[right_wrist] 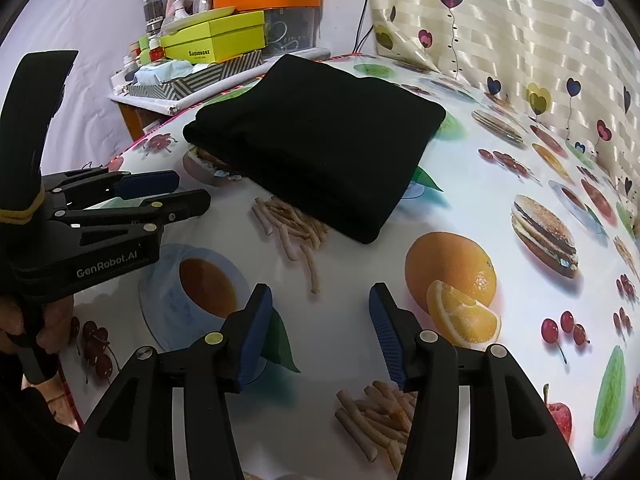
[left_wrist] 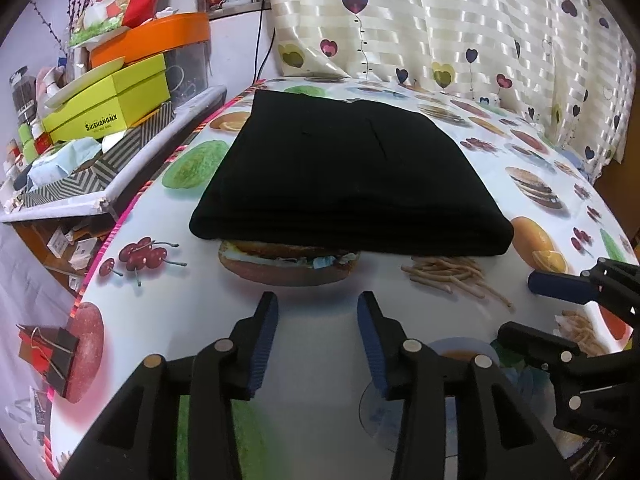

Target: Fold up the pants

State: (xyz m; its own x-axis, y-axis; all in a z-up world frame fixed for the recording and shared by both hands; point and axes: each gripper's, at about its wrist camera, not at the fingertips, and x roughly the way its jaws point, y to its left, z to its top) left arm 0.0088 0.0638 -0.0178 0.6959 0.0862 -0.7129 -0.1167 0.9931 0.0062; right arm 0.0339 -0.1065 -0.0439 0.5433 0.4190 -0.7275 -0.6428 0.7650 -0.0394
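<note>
Left wrist view: the black fabric pants (left_wrist: 348, 176), folded into a compact rectangular stack, lie ahead of the left gripper (left_wrist: 318, 304), clear of its jaws, on the food-print plastic tablecloth (left_wrist: 320, 420). Both the left and the right gripper (right_wrist: 320, 294) stand part open, holding nothing. Folding appears complete; the next move likely calls only for withdrawal, or a final smoothing.

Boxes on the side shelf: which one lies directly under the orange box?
The yellow-green box; the striped box lies lower, beneath it.
</note>
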